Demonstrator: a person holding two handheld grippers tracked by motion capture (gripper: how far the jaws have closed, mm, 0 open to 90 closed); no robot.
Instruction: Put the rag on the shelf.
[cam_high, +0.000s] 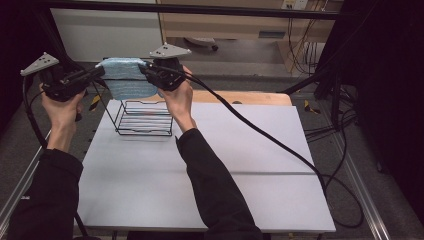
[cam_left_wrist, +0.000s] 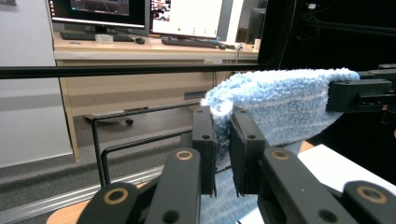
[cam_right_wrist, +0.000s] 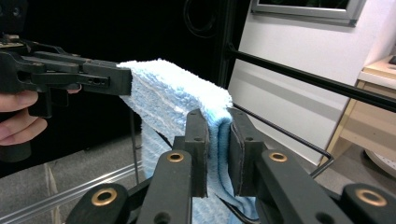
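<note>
Light blue terry cloth towel (cam_high: 125, 75) held up in the air, stretched between both grippers, above black wire rack (cam_high: 144, 119) at far left of white table (cam_high: 225, 170). Left gripper (cam_left_wrist: 223, 140) clamped on one top corner of towel. Right gripper (cam_right_wrist: 217, 144) clamped on the other top corner. Rest of towel hanging down toward rack.

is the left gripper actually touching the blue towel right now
Touching. In the left gripper view, the left gripper has both jaws pressed against a corner of the blue towel, with the cloth pinched between them.
</note>
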